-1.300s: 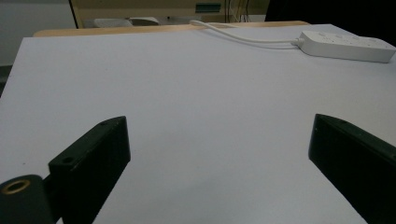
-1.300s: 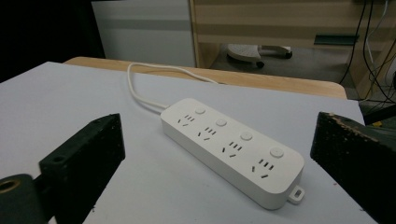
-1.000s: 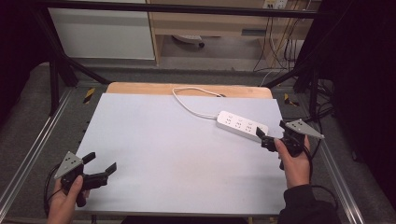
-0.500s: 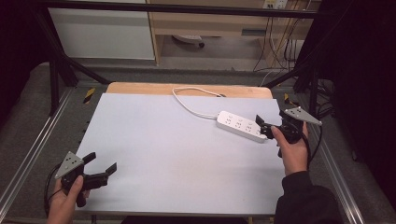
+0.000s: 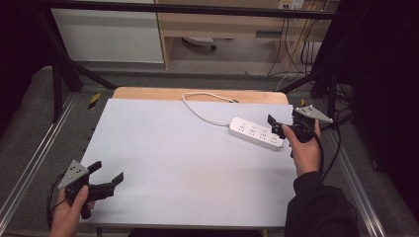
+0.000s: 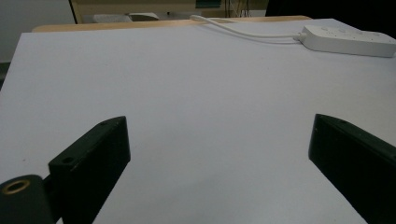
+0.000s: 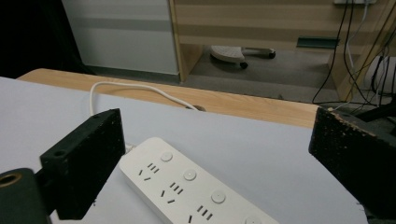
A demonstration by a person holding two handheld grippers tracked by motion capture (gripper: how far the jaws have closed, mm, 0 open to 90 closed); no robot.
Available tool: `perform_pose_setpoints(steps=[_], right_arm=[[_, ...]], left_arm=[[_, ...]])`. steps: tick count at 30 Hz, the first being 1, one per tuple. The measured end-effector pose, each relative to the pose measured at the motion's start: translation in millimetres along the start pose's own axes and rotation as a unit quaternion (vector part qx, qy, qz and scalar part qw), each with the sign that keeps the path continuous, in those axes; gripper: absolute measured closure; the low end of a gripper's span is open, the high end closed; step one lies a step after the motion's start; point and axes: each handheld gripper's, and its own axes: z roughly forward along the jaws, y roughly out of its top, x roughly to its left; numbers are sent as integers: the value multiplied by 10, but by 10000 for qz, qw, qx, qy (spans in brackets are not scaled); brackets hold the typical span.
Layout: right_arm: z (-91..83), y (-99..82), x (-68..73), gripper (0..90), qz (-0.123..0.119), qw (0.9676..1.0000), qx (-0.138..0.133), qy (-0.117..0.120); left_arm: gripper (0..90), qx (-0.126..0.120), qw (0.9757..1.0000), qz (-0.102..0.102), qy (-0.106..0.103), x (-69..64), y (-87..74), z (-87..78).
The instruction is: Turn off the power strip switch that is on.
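Observation:
A white power strip point(image 5: 257, 133) lies flat at the right of the pale table sheet point(image 5: 188, 168), its white cable point(image 5: 202, 106) curling back over the wooden edge. My right gripper point(image 5: 274, 126) hangs open just past the strip's right end, jaws pointing left over it. In the right gripper view the power strip point(image 7: 187, 186) lies low between and beyond the wide-apart jaws of that gripper point(image 7: 217, 121), which hold nothing. My left gripper point(image 5: 107, 172) rests open and empty at the near left corner. From the left gripper point(image 6: 219, 126) the power strip point(image 6: 348, 39) is far off at the upper right.
Metal frame rails point(image 5: 29, 163) run along both sides of the table. Behind it are a wooden shelf unit point(image 5: 227, 24), a white cabinet point(image 5: 108, 34) and hanging cables point(image 5: 301, 49). A wooden strip point(image 5: 148, 94) borders the sheet's far edge.
My right gripper has moved away from the person and slightly up, closing in on the power strip's right end. The left gripper has stayed put.

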Motion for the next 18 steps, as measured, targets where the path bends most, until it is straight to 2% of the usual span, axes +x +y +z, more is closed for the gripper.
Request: perform_pose_setpoints(steps=[2, 12, 18], right_arm=[[28, 18, -4, 40, -78, 10000, 47, -37], [213, 28, -50, 71, -71, 9998, 114, -114], [335, -31, -99, 82, 22, 9996, 211, -167]], left_arm=[[52, 5, 10000, 2, -1, 1, -1, -1], [52, 29, 10000, 17, -17, -6, -3, 5], [52, 47, 10000, 38, -21, -9, -6, 11]])
